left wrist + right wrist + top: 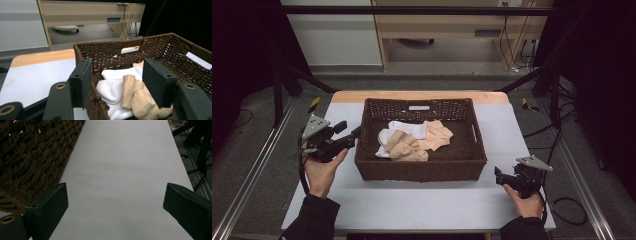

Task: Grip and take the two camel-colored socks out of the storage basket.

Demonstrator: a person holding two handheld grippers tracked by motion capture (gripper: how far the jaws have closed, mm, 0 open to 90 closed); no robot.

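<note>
Socks (412,139) lie heaped in the basket (367,167), overlaps hidden; both tools, left (357,134) and right (497,175), gape empty.

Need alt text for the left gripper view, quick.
The left gripper, jaws open, points over the near rim of a dark brown woven basket at white socks and beige socks piled inside; a white-covered table lies left.
</note>
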